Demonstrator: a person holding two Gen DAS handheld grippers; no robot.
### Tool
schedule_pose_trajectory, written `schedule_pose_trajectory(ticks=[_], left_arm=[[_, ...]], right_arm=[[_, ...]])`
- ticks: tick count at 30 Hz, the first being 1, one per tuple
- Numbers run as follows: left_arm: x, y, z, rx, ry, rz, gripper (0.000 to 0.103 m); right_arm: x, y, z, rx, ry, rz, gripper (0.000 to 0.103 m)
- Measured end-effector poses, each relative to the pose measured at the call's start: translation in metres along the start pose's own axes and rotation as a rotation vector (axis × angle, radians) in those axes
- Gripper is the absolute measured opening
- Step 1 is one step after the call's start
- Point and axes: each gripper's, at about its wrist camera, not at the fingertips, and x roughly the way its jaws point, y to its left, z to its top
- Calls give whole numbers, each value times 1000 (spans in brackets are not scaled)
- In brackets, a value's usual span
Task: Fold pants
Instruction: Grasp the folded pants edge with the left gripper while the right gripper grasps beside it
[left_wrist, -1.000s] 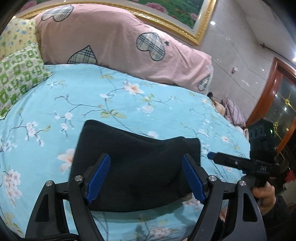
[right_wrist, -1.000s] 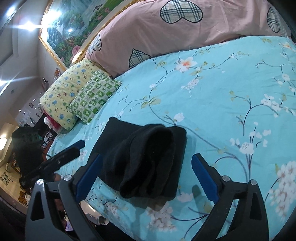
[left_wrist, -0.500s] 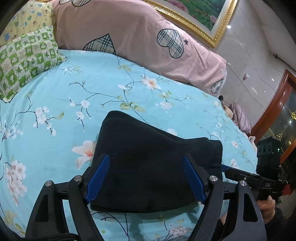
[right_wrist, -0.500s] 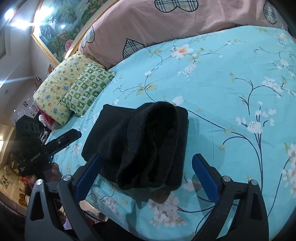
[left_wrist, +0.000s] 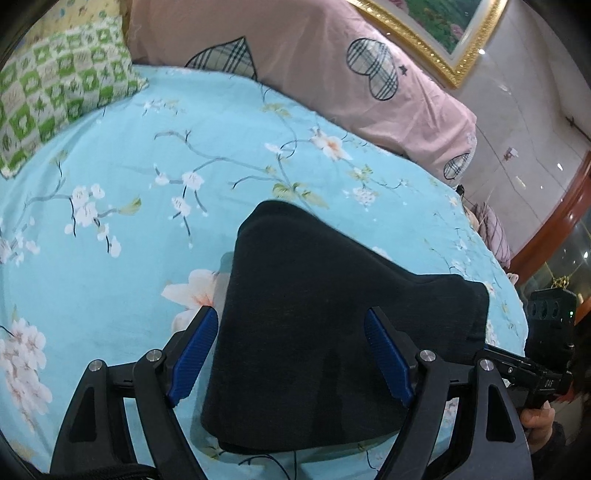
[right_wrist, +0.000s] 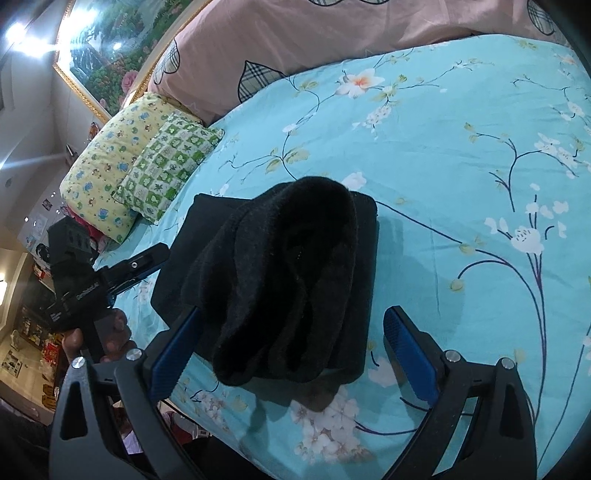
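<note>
1. my left tongs (left_wrist: 291, 358) hang low over the near edge of the bed (left_wrist: 122, 206), spread wide, gripping nothing. the blue pads (left_wrist: 192, 356) sit either side of the near part of the black pants (left_wrist: 325, 332), above the cloth as far as i can tell.
2. the pants lie folded in a dark wedge on the light blue flowered sheet, close to the near edge of the bed.
3. from my right wrist view the pants (right_wrist: 280, 280) show a flat layer below and a rounded, bunched roll lying on top.
4. my right tongs (right_wrist: 291, 354) are wide too, holding nothing. the left pad (right_wrist: 177, 350) is right up against the bundle's edge; whether it touches i cannot tell. the right pad (right_wrist: 410, 354) stands clear over bare sheet.
5. my right hand (left_wrist: 535, 417) shows at the far right of the left view, fingers wrapped on the handle. my left hand (right_wrist: 99, 336) shows at the left of the right view, gripping its own handle beside the bed.
6. a green check pillow (right_wrist: 166, 162) and a yellow one (right_wrist: 110, 173) lie well apart from the pants, with a pink quilt (left_wrist: 332, 66) across the head of the bed.
</note>
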Motion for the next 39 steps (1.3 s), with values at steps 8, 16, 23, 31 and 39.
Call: schedule_pose_trajectory(ticks=[8, 16, 23, 31, 39], left_arm=[[12, 8, -1, -33, 30, -33, 82], [22, 14, -1, -70, 46, -54, 80], [34, 31, -1, -142, 60, -100, 53], [32, 41, -3, -203, 46, -171, 32], [13, 31, 2, -198, -7, -185, 25]], right_arm=[[9, -8, 3, 21, 20, -3, 98], [16, -10, 4, 28, 33, 15, 98], [20, -12, 4, 34, 31, 34, 97], [27, -21, 3, 64, 39, 98, 68], [20, -22, 6, 108, 20, 178, 46]])
